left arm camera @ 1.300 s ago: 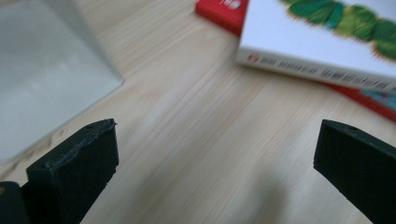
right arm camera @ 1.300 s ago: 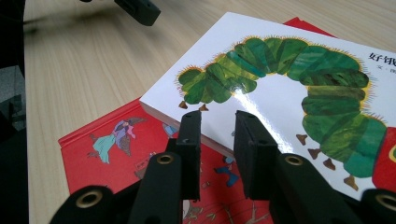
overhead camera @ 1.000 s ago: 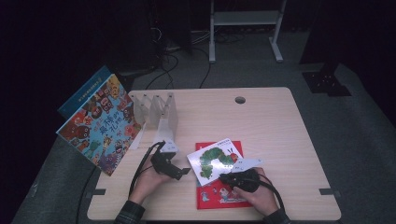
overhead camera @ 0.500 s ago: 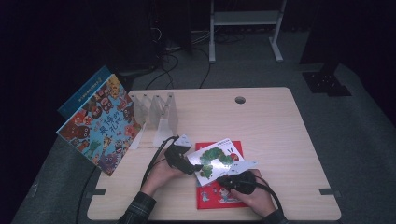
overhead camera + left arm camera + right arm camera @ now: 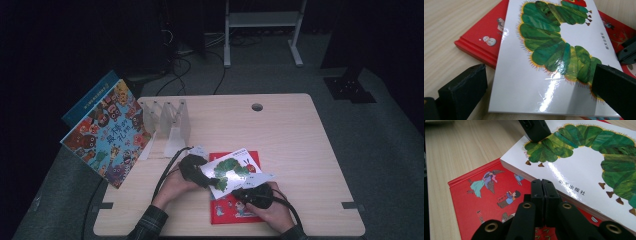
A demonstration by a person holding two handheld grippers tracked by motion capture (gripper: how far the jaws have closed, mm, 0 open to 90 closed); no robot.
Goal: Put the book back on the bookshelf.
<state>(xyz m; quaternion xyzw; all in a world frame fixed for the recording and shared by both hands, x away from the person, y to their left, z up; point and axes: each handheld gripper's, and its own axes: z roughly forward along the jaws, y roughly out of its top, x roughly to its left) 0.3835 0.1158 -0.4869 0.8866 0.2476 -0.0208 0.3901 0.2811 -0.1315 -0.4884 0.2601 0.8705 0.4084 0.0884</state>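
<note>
Caterpillar book [image 5: 554,57] – between my left gripper's [image 5: 541,85] wide jaws, ungripped; right gripper [image 5: 543,195] shut, empty. Risk: glossy cover slipping onto red book [image 5: 486,192].

The back and right side of the table [image 5: 300,130] are bare wood, so a hand could pass there easily. On the left, a clear rack [image 5: 167,122] stands in the way, with big picture books [image 5: 107,132] leaning beside it. Near the front, a white book [image 5: 231,169] lies on a red book [image 5: 235,207], blocking the middle.
</note>
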